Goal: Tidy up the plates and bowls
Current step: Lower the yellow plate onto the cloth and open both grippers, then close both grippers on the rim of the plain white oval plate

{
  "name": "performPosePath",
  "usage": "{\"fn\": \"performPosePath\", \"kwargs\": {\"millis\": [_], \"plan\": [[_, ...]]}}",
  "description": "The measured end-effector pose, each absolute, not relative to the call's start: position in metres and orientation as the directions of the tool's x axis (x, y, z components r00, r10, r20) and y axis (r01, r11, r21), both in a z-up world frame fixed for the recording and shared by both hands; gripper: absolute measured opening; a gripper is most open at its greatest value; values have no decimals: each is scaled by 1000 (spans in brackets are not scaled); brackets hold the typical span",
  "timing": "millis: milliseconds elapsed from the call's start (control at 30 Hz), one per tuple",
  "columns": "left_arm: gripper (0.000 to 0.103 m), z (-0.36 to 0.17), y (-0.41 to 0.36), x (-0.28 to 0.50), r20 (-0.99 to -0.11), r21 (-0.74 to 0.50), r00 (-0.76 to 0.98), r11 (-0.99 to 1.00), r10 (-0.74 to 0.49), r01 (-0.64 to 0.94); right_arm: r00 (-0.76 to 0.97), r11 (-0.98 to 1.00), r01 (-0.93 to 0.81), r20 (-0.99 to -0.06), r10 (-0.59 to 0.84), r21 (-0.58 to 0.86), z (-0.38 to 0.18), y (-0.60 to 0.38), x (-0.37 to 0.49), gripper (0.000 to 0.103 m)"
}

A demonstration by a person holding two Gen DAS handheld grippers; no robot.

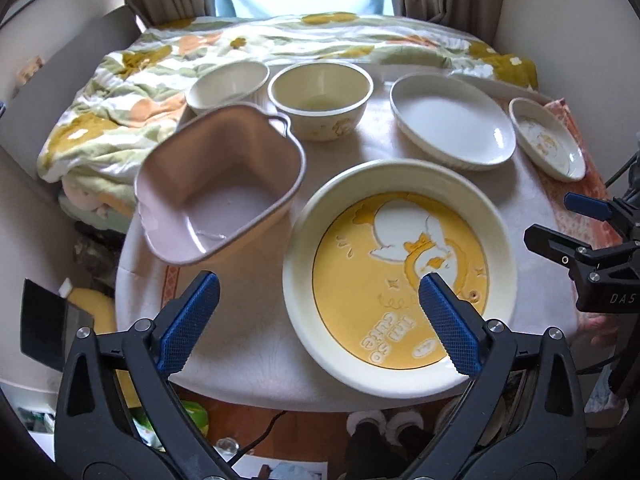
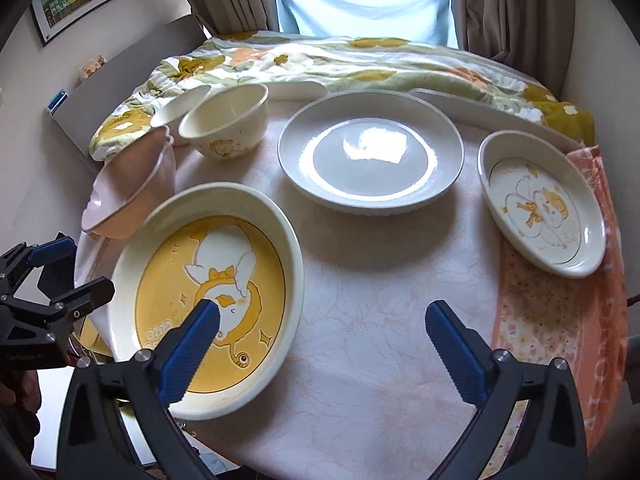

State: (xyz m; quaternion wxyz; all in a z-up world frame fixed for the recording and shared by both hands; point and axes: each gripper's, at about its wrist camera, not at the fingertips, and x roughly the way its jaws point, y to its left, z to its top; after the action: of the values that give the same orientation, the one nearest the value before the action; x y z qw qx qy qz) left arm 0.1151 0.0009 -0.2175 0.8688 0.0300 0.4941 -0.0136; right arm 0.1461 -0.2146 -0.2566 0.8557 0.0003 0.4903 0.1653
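A large yellow duck plate lies at the table's near edge. A pink handled dish sits to its left. Behind stand a cream duck bowl and a white ribbed bowl. A white oval plate and a small duck dish lie to the right. My left gripper is open and empty, above the table's near edge by the yellow plate. My right gripper is open and empty, above bare tablecloth.
The round table has a pale floral cloth and an orange cloth at its right. A flowered blanket lies on a bed behind. A long white tray sits at the table's back edge. Slippers and clutter lie on the floor.
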Motion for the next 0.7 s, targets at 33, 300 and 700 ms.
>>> {"fn": "performPosePath", "kwargs": {"millis": [33,300,700], "plan": [[100,-201,-1,115,-844,27,536,998,-8,56,498,943,-293,-817,293,159,-241,-218,143,102],[103,-121,-16,148,-756,-15,647,991,-97,131,624,971,-218,-751,216,98,-149,-253,148,102],[102,-157,-53,212,-803,-268,540,962,-254,55,528,963,-257,-823,208,79,-128,-311,241,102]]}}
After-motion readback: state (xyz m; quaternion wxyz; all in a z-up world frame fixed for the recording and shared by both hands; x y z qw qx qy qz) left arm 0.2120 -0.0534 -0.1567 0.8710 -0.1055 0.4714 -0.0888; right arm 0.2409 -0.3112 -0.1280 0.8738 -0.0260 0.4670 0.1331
